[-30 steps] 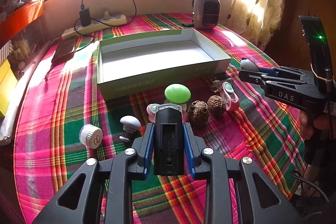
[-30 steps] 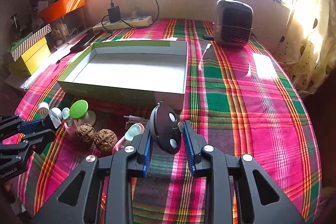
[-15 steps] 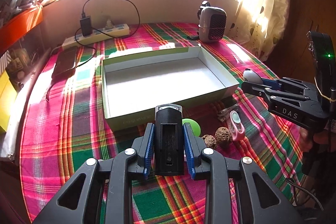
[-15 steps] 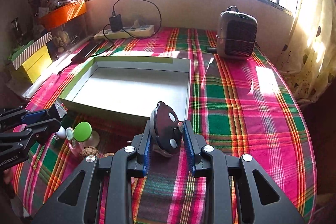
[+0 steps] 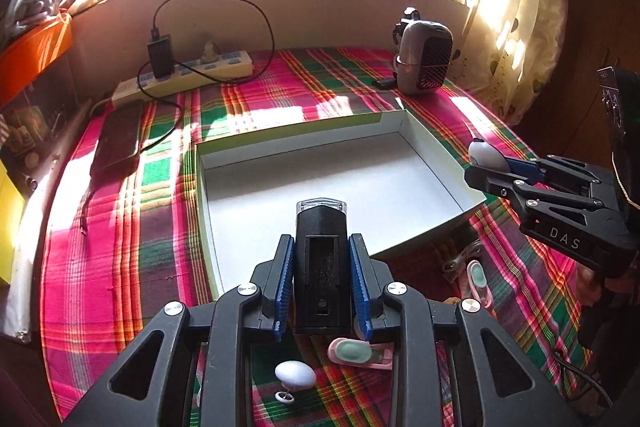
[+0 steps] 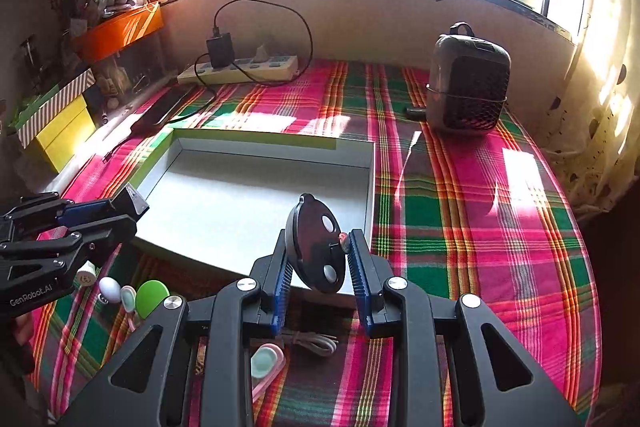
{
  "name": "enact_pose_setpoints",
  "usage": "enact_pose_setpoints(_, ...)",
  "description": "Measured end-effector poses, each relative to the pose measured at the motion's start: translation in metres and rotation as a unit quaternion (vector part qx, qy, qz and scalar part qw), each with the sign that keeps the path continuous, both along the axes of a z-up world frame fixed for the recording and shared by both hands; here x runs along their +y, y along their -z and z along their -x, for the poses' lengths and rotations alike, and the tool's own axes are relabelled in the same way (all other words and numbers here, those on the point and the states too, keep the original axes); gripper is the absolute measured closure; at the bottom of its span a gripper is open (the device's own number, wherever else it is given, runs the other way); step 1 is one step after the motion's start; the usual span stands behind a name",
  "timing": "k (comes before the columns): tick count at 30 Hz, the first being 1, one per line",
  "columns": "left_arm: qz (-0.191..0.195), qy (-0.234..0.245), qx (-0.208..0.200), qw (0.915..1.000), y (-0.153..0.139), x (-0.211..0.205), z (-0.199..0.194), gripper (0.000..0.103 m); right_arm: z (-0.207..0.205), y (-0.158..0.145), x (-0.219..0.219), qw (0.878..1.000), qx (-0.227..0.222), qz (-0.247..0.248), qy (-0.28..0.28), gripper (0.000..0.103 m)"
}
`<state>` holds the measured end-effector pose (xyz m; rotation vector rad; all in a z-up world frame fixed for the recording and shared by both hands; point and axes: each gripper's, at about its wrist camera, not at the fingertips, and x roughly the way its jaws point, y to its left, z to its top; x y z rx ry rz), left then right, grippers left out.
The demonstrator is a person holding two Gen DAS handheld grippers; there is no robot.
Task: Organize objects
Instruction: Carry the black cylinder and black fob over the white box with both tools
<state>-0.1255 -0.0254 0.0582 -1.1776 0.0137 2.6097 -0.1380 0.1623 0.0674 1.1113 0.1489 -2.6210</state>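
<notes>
My left gripper is shut on a black boxy device with a clear top, held over the near edge of the open green-and-white box. My right gripper is shut on a round black disc with white dots, held edge-on above the box's near right corner. The box's inside is bare white. The right gripper appears at the right of the left wrist view, and the left gripper at the left of the right wrist view.
On the plaid cloth below lie a white egg-shaped piece, pink-and-mint clips, a green round cap and a white cable. A small heater, power strip and dark phone sit beyond the box.
Both grippers have moved forward and up with their loads, from over the small items to the box's near edge. The walnuts and green cap have slipped under the left gripper.
</notes>
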Motion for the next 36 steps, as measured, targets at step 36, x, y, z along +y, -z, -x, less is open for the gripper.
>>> enact_pose_setpoints(36, 0.018, -0.039, -0.052, 0.9978, 0.043, -0.003, 0.101, 0.078, 0.104, 0.043, -0.031, 0.998, -0.049, -0.036, -0.007, 0.074)
